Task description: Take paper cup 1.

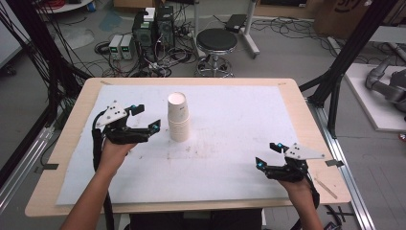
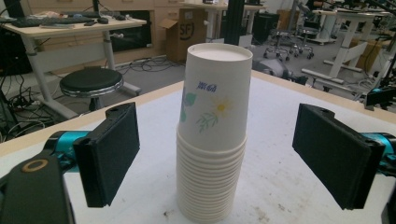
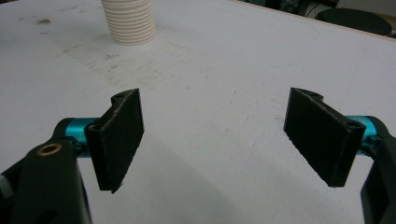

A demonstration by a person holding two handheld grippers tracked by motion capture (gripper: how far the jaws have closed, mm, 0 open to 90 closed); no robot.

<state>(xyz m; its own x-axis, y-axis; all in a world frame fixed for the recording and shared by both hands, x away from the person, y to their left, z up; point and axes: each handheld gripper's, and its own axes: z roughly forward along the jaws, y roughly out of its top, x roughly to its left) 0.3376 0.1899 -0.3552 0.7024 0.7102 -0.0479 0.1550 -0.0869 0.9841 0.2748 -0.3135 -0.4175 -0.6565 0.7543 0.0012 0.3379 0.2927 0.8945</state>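
So the thing to watch here is the stack of paper cups (image 1: 179,118), nested upside down with the flat bottom of the top cup facing up, standing upright on the white mat (image 1: 230,143) a bit left of the middle and toward the far half of the table (image 1: 306,120). From the left gripper view you can see a little flower print and some blue lettering on the top cup (image 2: 215,98), and all the rolled rims bunched up below it, so it's a pretty tall nest. The left gripper (image 1: 149,118) sits just beside the stack on its left side, jaws spread wide with nothing in them, and its own camera has the stack dead centre between the two black pads (image 2: 112,151), neither one touching. My guess is it's lined up like that to close on the stack, either to steady it or to peel the top cup off, and the wide opening gives clearance on both sides. The right gripper (image 1: 268,154) is well apart from the cups, down near the person's right corner of the mat, also wide open and empty; its view just has bare, slightly scuffed mat between the jaws with the ribbed base of the stack off in the distance. Looks like it's parked out of the way until it's needed. Nested cups can stick, so pinching only the top one might lift several.
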